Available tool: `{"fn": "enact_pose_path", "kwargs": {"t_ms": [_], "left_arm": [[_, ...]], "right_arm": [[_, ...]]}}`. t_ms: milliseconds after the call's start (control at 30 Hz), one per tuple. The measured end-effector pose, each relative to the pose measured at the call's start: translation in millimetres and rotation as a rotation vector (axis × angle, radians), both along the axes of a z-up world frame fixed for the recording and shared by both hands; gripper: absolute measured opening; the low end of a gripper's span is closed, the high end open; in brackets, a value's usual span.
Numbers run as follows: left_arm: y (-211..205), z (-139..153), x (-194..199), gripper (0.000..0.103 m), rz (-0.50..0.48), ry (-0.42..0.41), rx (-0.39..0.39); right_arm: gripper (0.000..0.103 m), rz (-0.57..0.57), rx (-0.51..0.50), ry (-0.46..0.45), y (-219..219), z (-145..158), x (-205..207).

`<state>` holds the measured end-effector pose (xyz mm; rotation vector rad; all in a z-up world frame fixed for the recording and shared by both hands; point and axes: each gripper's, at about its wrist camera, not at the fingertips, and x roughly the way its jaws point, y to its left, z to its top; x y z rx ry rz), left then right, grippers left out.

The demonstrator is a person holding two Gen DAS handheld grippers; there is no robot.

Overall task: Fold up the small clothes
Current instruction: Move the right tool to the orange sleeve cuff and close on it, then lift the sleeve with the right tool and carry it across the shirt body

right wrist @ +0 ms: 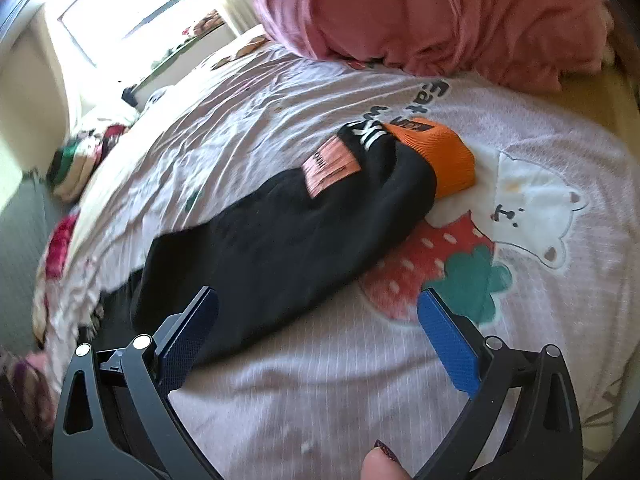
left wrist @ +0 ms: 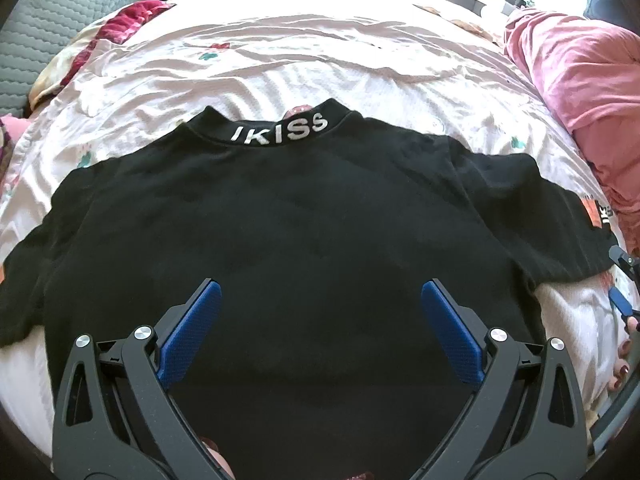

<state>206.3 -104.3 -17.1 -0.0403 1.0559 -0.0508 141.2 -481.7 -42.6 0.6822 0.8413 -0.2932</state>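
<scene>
The left gripper (left wrist: 320, 316) hangs over the lower body of the black shirt (left wrist: 280, 232), jaws spread wide with nothing between them; its blue pads (left wrist: 192, 332) sit above the cloth, and whether they touch it cannot be told. It points straight up the shirt toward the collar (left wrist: 280, 134), which carries white lettering at the far side.

The shirt lies flat and spread out on the bed (left wrist: 280, 68), back up, both sleeves out to the sides. The bed's sheet is pale pink with a strawberry and bear print (right wrist: 532, 208).

The right gripper (right wrist: 318, 320) is low over the sheet at the shirt's right sleeve (right wrist: 280, 240), jaws also wide and released. Its left pad (right wrist: 188, 340) is over the near edge of the sleeve, its right pad (right wrist: 448, 344) over bare sheet. The sleeve runs away from it to an orange cuff (right wrist: 444, 156) with a pink label (right wrist: 330, 168) just short of it. A fingertip (right wrist: 384, 464) of the holding hand shows at the bottom edge.

In the left view the right gripper appears at the far right edge (left wrist: 622, 280), beside the sleeve end. A pink blanket (right wrist: 440, 12) is heaped on the bed's far right.
</scene>
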Motion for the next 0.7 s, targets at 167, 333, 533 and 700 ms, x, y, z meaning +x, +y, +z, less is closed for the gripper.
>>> {"fn": "enact_pose_path", "kwargs": {"t_ms": [167, 333, 533, 700], "left_arm": [[-5.1, 0.5, 9.7, 0.094, 0.005, -0.002, -0.009], [-11.5, -2.0, 14.2, 0.094, 0.002, 0.004, -0.004], [-15.9, 3.6, 22.5, 0.094, 0.021, -0.005, -0.042], [-17.2, 10.5, 32.6, 0.094, 0.035, -0.020, -0.063]], "right_arm": [[0.099, -0.109, 0.113, -0.034, -28.5, -11.4, 11.7], [0.088, -0.208, 0.172, -0.078, -55.9, -16.1, 20.1], [0.061, -0.287, 0.272, -0.132, -90.1, -27.1, 24.2], [0.017, -0.257, 0.284, -0.213, -96.1, -30.7, 21.8]]}}
